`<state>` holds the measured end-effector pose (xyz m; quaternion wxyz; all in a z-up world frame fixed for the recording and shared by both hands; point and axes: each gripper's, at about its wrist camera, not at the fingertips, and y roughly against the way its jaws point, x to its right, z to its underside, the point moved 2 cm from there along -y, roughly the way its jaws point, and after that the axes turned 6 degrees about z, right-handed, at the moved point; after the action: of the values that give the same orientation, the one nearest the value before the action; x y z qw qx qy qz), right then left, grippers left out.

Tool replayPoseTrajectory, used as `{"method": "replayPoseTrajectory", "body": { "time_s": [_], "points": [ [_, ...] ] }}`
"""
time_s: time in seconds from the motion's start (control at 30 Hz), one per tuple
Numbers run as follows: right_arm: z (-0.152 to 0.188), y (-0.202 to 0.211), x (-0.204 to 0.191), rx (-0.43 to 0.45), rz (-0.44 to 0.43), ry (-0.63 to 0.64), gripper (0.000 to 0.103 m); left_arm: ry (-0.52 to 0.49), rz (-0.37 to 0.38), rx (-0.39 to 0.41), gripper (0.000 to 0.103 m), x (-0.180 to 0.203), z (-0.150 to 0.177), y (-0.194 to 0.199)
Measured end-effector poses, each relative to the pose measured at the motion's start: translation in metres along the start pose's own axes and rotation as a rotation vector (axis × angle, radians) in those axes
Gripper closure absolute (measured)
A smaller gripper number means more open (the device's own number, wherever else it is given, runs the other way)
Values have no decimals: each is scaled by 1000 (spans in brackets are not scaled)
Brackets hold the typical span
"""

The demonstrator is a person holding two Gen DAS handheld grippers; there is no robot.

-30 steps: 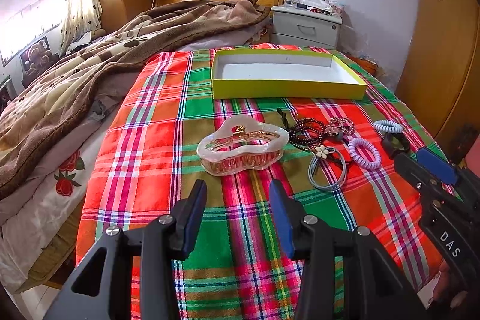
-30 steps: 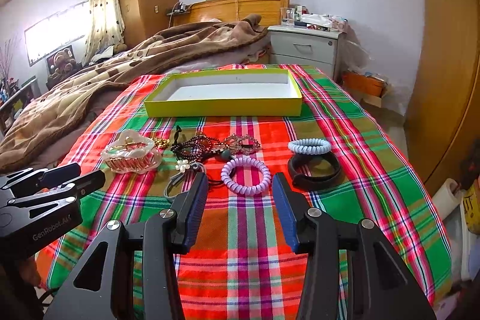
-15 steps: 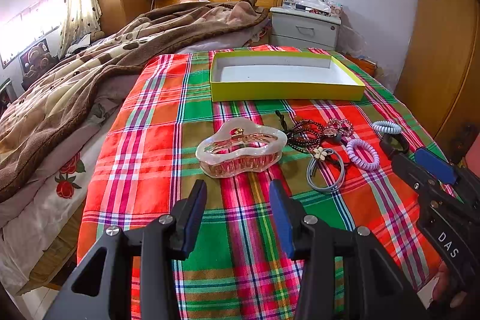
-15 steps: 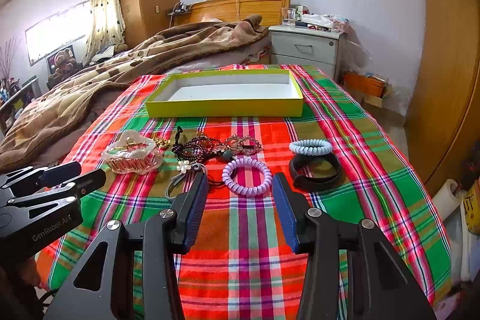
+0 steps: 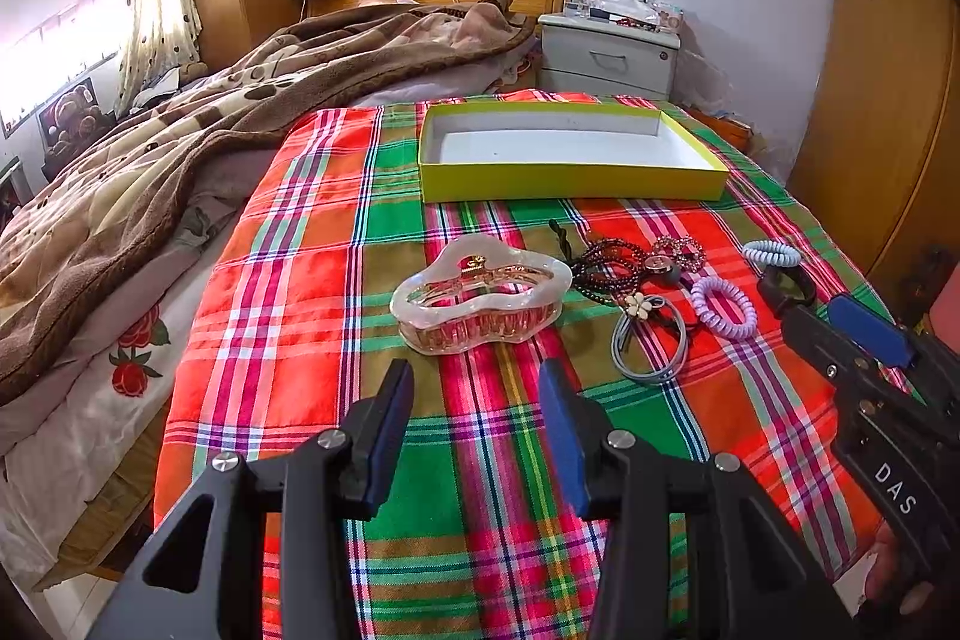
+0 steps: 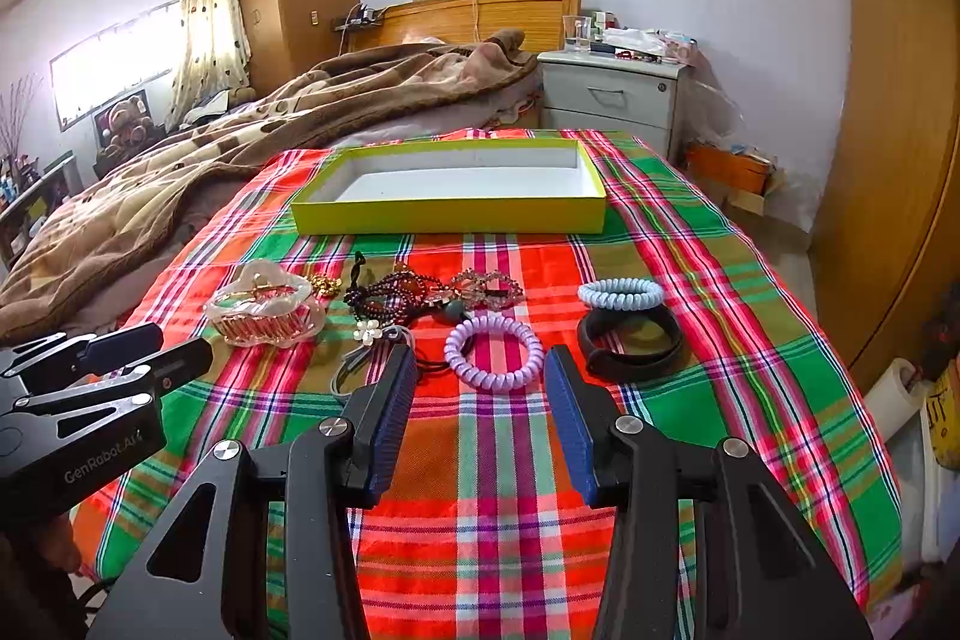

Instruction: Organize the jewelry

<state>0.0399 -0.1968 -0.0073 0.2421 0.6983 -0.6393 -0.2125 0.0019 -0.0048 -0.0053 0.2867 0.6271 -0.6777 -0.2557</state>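
The left tool (image 5: 477, 400) hangs above the plaid cloth (image 5: 288, 292) on the bed with its blue-padded jaws set wide and nothing between them; straight ahead at 12 o'clock, near but clear of the tips, lies the translucent hair claw clip (image 5: 480, 298). In the right wrist view the right tool (image 6: 480, 388) is likewise spread wide and empty, and the lilac spiral hair tie (image 6: 493, 352) lies flat on the cloth just beyond its tips, at 12 o'clock. From that tie, a black band (image 6: 630, 346) sits at 3 o'clock, with a pale blue spiral hair tie (image 6: 621, 293) just behind it. At about 10 o'clock from the lilac tie is a tangle of dark beaded bracelets (image 6: 390, 295), with a sparkly beaded piece (image 6: 486, 287) beside it on the right and a grey hair tie with a small white flower (image 6: 369, 334) in front, partly hidden by the right tool's left finger. The claw clip is the leftmost item of the row, with a small gold-coloured bit (image 6: 324, 285) showing just behind it. Further back, at 12 o'clock from the whole row and well apart from it, a shallow yellow-green box (image 6: 450, 214) with a white inside rests on the cloth, open at the top. Beyond lie a brown blanket (image 6: 240, 142) and a grey nightstand (image 6: 612, 97) by the wall.
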Motion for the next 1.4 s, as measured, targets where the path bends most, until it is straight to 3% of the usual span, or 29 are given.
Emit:
{"method": "replayPoseTrajectory", "body": {
  "time_s": [0.6,0.8,0.93,1.07,1.2,1.3,1.4],
  "points": [
    [-4,-7,9,-8,9,-15,57,3,22,-13,58,-5,-7,-8],
    [-12,-12,32,2,59,-42,57,68,155,-40,58,-29,-19,-18],
    [-18,-16,48,8,92,-58,57,100,165,-42,58,-46,-33,-24],
    [-24,-22,63,-1,101,-59,57,64,179,-47,56,-50,-43,-32],
    [-28,-30,76,-20,105,-65,57,-22,233,-128,56,-43,-48,-52],
    [-29,-34,85,-36,102,-82,57,-71,201,-143,56,-38,-50,-60],
    [-28,-38,91,-50,106,-93,57,-92,222,-166,56,-35,-54,-66]
  ]
}}
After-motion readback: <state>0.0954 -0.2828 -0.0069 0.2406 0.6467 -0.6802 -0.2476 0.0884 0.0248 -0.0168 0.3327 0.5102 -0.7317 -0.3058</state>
